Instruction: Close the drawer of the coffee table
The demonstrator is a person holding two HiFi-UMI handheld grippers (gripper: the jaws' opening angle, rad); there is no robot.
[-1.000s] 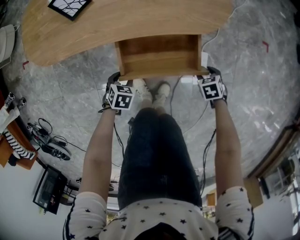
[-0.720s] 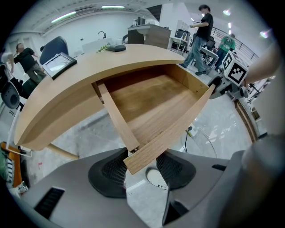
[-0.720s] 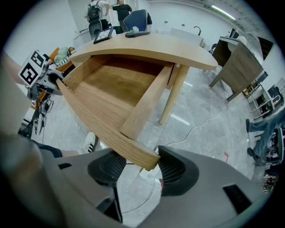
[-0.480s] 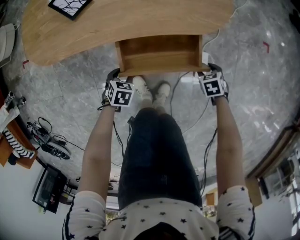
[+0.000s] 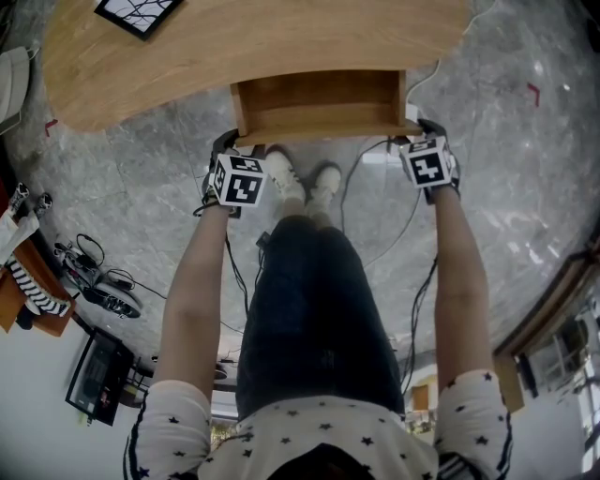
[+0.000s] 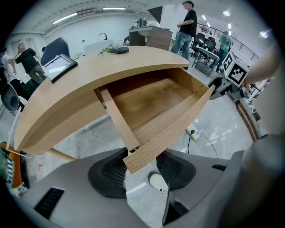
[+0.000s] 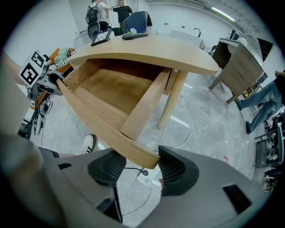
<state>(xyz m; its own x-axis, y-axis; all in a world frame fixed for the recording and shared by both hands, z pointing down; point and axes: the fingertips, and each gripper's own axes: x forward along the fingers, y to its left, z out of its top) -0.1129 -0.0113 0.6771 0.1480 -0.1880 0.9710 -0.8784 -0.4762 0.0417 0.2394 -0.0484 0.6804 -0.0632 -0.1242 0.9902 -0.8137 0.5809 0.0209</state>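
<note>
The wooden coffee table [image 5: 234, 37] has its drawer [image 5: 319, 98] pulled out toward me, empty inside. My left gripper [image 5: 228, 146] points down over the left end of the drawer front [image 5: 323, 131]. In the left gripper view that corner of the front board [image 6: 147, 156] fills the gap between the pads of the left gripper [image 6: 142, 168]. My right gripper [image 5: 424, 131] sits on the right end the same way. In the right gripper view the board's end [image 7: 142, 153] lies between the pads of the right gripper [image 7: 142, 168], touching both.
A black-framed picture [image 5: 139, 11] lies on the tabletop's far left. My shoes [image 5: 302, 183] stand under the drawer front. Cables and a power strip [image 5: 380, 159] lie on the grey floor. A round table leg [image 7: 171, 100] stands right of the drawer. Gear clutters the floor at left [image 5: 94, 286].
The drawer has slid a short way in under the tabletop. Both grippers have moved with its front, away from me.
</note>
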